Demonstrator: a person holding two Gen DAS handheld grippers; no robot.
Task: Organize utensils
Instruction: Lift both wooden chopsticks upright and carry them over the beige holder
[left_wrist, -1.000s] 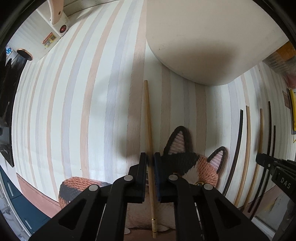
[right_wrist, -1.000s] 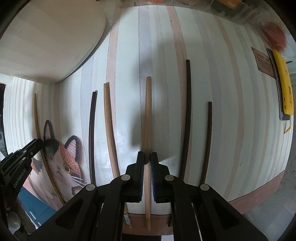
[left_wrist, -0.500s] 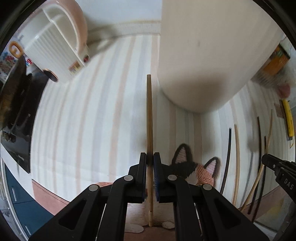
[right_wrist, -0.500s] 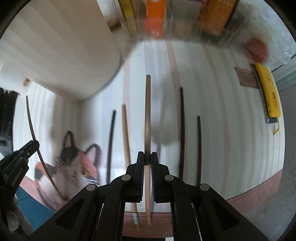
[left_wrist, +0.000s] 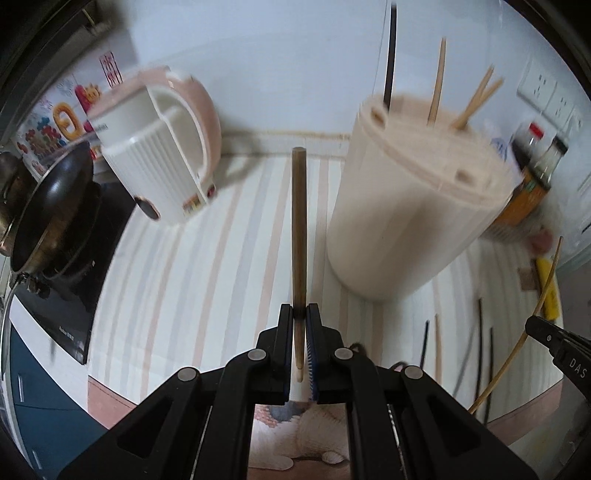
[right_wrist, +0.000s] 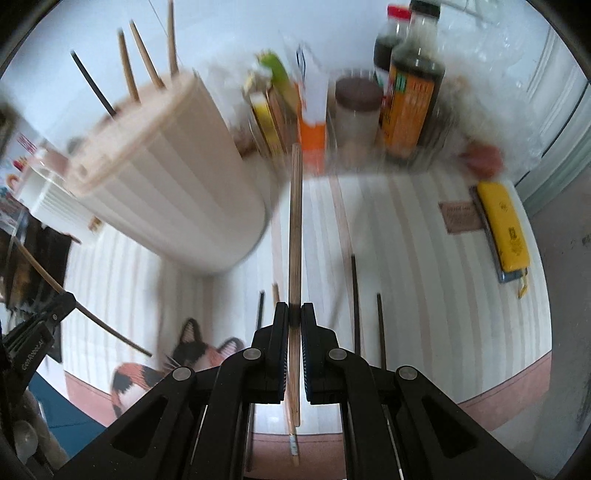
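Note:
My left gripper (left_wrist: 300, 314) is shut on a light wooden chopstick (left_wrist: 299, 229), held in the air and pointing away from me. The tall cream chopstick holder (left_wrist: 413, 206) stands just right of it, with several chopsticks poking out of its lid. My right gripper (right_wrist: 294, 314) is shut on a second wooden chopstick (right_wrist: 295, 221), with the holder (right_wrist: 173, 184) to its left. Each gripper shows in the other's view, with its stick. Several loose chopsticks (right_wrist: 355, 295) lie on the striped mat (right_wrist: 413, 280) below.
A pink and white kettle (left_wrist: 162, 147) and a dark pan (left_wrist: 48, 206) on a cooktop stand at the left. Sauce bottles (right_wrist: 410, 92) and packets line the back wall. A yellow case (right_wrist: 502, 225) lies at the right. A cat-shaped coaster (right_wrist: 192, 347) sits near the front edge.
Both grippers have risen off the striped mat, each carrying its chopstick, and tipped upward. The holder's lid, the kettle and the back wall have come into view.

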